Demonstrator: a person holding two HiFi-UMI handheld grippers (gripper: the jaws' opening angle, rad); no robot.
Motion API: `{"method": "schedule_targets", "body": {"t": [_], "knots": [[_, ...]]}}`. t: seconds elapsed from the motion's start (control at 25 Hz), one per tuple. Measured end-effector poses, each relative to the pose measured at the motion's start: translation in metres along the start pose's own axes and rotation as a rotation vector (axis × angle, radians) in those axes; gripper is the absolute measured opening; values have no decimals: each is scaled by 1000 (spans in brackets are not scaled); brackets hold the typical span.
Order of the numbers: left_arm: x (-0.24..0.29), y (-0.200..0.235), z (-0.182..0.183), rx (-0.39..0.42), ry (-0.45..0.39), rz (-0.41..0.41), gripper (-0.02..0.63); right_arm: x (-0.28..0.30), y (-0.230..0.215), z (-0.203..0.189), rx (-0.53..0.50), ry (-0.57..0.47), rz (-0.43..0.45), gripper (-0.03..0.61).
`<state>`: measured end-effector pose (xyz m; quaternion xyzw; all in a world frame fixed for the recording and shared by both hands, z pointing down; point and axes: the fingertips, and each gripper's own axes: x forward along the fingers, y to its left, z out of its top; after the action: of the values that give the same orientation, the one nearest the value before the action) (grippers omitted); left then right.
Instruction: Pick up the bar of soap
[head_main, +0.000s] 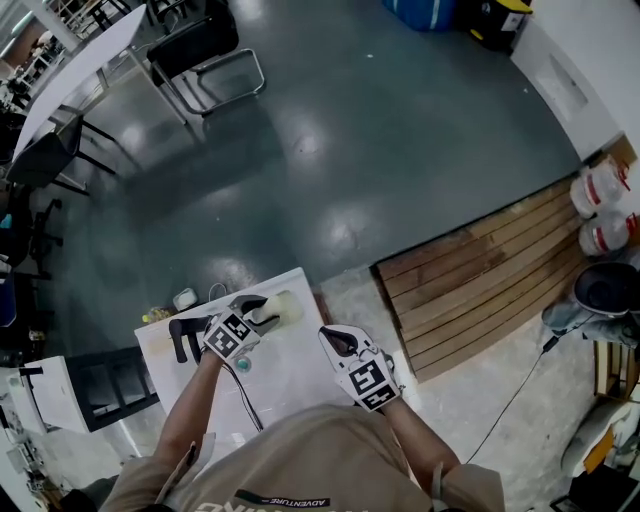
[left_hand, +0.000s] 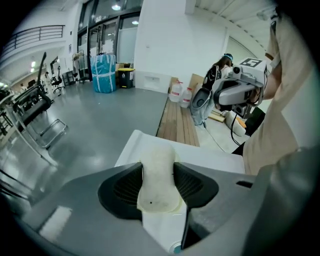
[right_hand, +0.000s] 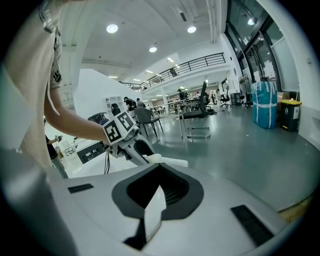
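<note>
Bar of soap (left_hand: 157, 175) — long axis straight out between left gripper (head_main: 262, 312) fingers (left_hand: 122, 187)

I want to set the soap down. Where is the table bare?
Bare: the table's middle, between the left gripper, which holds the soap, and the right gripper. Crowded: its left side, with a black tool, a cable and small items at the far edge.

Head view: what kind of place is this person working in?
Probably a large open lab or workshop hall, not a home: a polished grey floor, office chairs at long tables, and a railed upper gallery. The left gripper holds the bar of soap over a small white table.
</note>
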<state>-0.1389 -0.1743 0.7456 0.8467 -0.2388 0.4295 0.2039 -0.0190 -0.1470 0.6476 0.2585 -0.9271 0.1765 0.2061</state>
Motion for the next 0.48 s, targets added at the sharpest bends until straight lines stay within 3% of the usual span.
{"method": "schedule_targets", "body": {"t": [0.48], "knots": [[-56, -15, 29, -143, -307, 126, 193, 1, 24, 20, -95, -13, 45, -3]]}}
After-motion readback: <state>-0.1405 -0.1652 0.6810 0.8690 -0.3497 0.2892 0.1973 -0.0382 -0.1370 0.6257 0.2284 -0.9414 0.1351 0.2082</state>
